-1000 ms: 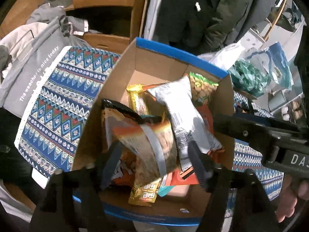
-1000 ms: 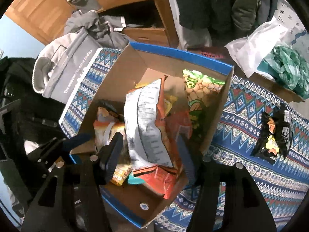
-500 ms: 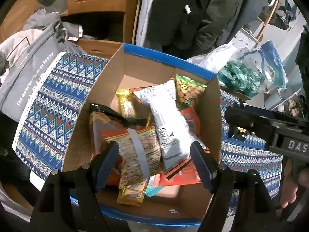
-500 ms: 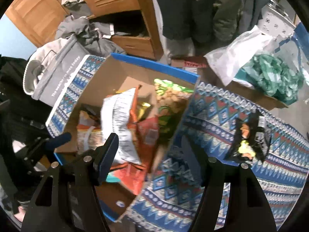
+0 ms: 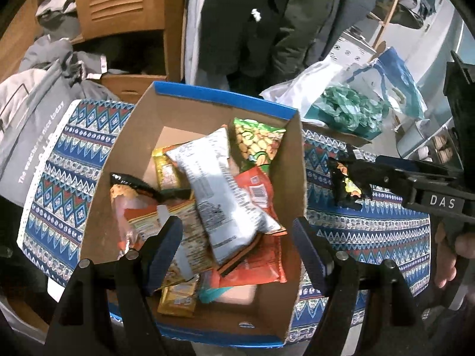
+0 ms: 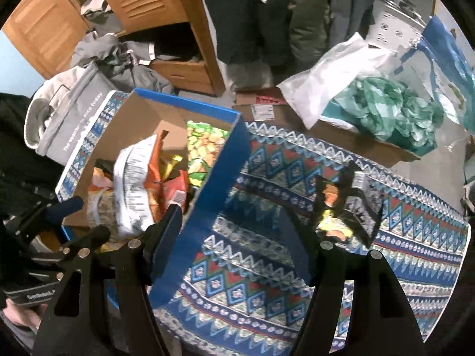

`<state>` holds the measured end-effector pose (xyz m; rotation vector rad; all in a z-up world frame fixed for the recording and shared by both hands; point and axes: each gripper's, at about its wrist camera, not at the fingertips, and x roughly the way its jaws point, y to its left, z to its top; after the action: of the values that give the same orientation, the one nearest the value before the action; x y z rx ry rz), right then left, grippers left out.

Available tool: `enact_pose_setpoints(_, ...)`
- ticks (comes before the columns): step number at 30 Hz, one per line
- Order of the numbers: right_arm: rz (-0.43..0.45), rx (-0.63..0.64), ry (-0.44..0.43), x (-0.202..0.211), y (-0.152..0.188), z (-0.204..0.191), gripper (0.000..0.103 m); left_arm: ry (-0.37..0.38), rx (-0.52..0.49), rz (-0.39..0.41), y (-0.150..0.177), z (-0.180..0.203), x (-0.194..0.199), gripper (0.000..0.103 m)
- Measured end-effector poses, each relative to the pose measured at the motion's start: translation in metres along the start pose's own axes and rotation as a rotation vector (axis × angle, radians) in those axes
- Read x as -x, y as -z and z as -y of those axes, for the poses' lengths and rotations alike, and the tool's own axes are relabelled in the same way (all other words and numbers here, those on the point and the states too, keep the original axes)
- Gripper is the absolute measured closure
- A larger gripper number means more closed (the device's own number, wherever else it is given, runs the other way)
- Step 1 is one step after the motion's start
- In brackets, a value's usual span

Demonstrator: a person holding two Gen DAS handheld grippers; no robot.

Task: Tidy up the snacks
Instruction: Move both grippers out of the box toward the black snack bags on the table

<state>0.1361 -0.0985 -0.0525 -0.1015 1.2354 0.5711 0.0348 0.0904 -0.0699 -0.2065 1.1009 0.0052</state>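
Note:
A cardboard box with a blue rim [image 5: 207, 101] stands on a patterned blue cloth [image 6: 267, 281] and holds several snack packets. A white packet [image 5: 219, 190] lies on top, beside a green one [image 5: 258, 142]. My left gripper [image 5: 236, 246] hangs open over the box's near half with nothing between its fingers. My right gripper [image 6: 230, 234] is open and empty, straddling the box's blue right wall [image 6: 219, 184]. A black snack packet [image 6: 341, 207] lies on the cloth to the right of it. In the left wrist view the right gripper's fingers [image 5: 365, 175] hover by that black packet [image 5: 344, 184].
A grey bag with printed words [image 5: 26, 136] lies left of the cloth. Behind stand a wooden cabinet [image 5: 124, 3] and hanging dark coats [image 5: 267, 14]. A white plastic bag and green wrapping sit in a carton [image 6: 386, 109] at the back right. A hand [image 5: 445, 252] grips the right gripper's handle.
My right gripper opened, left the white packet in the box and moved right over the box wall toward the black packet. My left gripper drew back a little, staying open.

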Motion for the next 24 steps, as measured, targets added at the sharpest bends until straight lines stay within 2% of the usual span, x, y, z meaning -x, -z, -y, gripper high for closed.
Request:
enact_pose_setpoints(13, -0.036, 0.029, 0.073, 0.005, 0.019, 0.042, 0.032, 0.001, -0.108, -0.001, -0.012, 0.056, -0.005, 0.025)
enact_pose_setpoints(24, -0.092, 0.082, 0.148, -0.003, 0.020, 0.111, 0.032, -0.016, -0.182, -0.063, -0.030, 0.107, -0.038, 0.025)
